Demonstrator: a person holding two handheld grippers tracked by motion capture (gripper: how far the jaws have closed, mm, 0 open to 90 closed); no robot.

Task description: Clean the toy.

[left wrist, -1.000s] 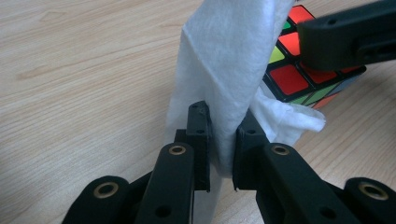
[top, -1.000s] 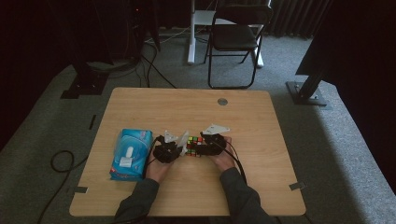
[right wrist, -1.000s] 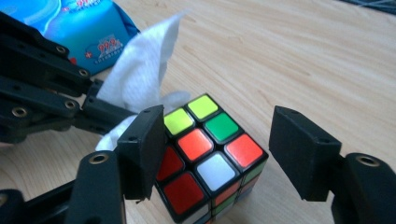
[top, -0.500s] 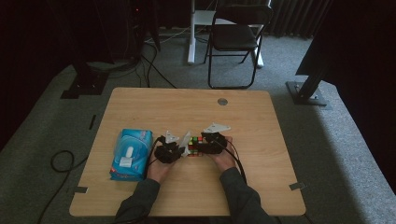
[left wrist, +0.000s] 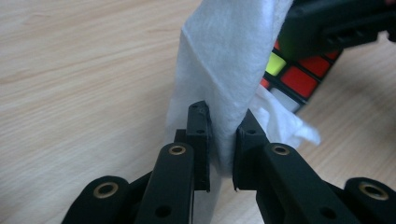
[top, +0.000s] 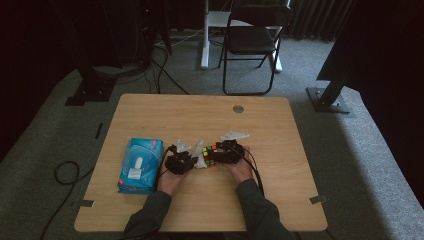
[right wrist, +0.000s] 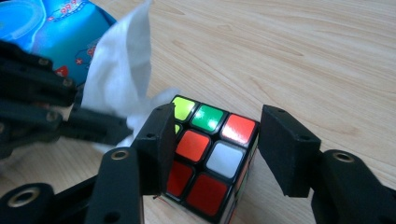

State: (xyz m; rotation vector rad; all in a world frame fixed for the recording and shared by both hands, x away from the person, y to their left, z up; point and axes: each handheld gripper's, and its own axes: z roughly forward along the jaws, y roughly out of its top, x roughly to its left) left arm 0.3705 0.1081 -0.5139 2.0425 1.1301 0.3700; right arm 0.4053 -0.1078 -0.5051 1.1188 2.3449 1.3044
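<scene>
At the near middle of the desk [top: 150, 105], our left hand-held gripper [left wrist: 222, 135] pinches a white wipe [left wrist: 229, 60] against the puzzle cube [right wrist: 208, 154]; our right hand-held gripper [right wrist: 212, 149] straddles the cube, jaws spread. A blue wipe pack [top: 140, 165] lies just left.

blue wipes pack [right wrist: 51, 32], possibly "999"

Grey carpet [top: 45, 150], folding chair [top: 252, 42] (dim room), wooden table [top: 200, 115].
</scene>
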